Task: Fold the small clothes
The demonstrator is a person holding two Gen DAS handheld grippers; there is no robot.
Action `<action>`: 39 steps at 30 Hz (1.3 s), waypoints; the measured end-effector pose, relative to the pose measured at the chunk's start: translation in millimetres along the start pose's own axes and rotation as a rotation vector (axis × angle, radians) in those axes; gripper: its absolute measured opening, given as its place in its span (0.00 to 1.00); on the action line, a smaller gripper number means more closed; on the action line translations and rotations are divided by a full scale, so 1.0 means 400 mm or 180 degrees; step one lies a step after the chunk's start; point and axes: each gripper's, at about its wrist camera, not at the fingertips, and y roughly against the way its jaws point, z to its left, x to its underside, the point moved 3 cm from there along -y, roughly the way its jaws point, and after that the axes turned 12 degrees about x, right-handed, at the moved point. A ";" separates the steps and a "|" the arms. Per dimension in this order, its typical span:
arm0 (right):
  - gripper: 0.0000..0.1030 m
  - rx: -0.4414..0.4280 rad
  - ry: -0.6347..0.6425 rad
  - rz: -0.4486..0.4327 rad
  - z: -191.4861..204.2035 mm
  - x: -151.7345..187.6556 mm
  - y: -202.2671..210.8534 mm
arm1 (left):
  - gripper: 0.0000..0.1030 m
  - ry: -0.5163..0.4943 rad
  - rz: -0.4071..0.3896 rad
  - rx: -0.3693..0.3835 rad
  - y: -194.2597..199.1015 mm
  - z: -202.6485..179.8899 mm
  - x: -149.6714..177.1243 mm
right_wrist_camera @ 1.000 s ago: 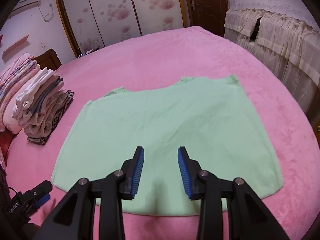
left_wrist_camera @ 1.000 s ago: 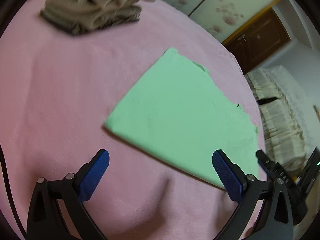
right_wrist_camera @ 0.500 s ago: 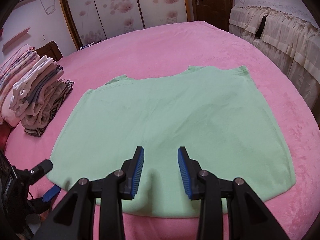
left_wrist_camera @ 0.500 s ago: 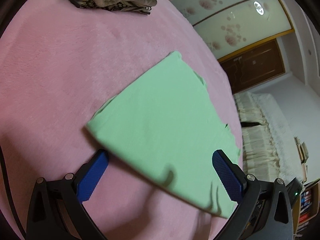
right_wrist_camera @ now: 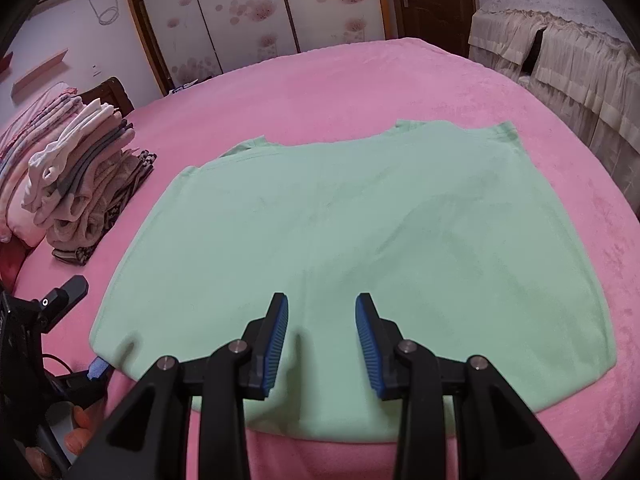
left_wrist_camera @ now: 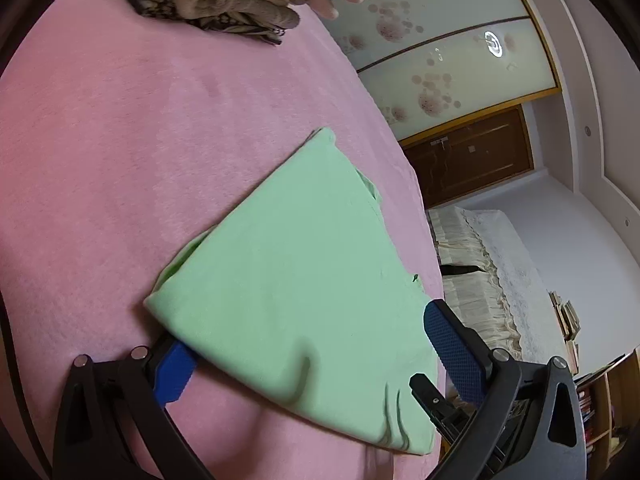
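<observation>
While the left tool (left_wrist_camera: 308, 364) gapes astride the green garment's (right_wrist_camera: 360, 232) corner, the right tool (right_wrist_camera: 322, 344) hovers half-spread.

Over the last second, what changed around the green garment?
Both claws came down toward the green garment. The left claw, jaws wide, now has one finger tucked under the near corner; nothing gripped yet. The right claw hangs open above the hem. The garment and folded pile stayed put.

Soft even light; fisheye-warped edges

Two close wrist views — shared green garment (left_wrist_camera: 296, 280)
</observation>
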 end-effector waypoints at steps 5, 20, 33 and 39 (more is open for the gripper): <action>0.34 -0.0013 -0.0055 0.0019 -0.012 0.004 -0.011 | 0.70 -0.0045 0.0092 0.0007 -0.012 0.000 -0.010; 0.11 0.0042 0.0257 -0.0050 0.032 -0.051 -0.075 | 0.07 -0.0756 0.0179 -0.0434 -0.026 -0.117 -0.014; 0.11 -0.0308 -0.0095 0.0329 -0.041 -0.031 -0.105 | 0.06 -0.1920 0.0354 -0.0591 -0.126 -0.432 0.053; 0.11 -0.0369 -0.0522 0.0069 -0.229 -0.020 0.015 | 0.06 -0.2455 0.0820 -0.0570 -0.289 -0.575 0.213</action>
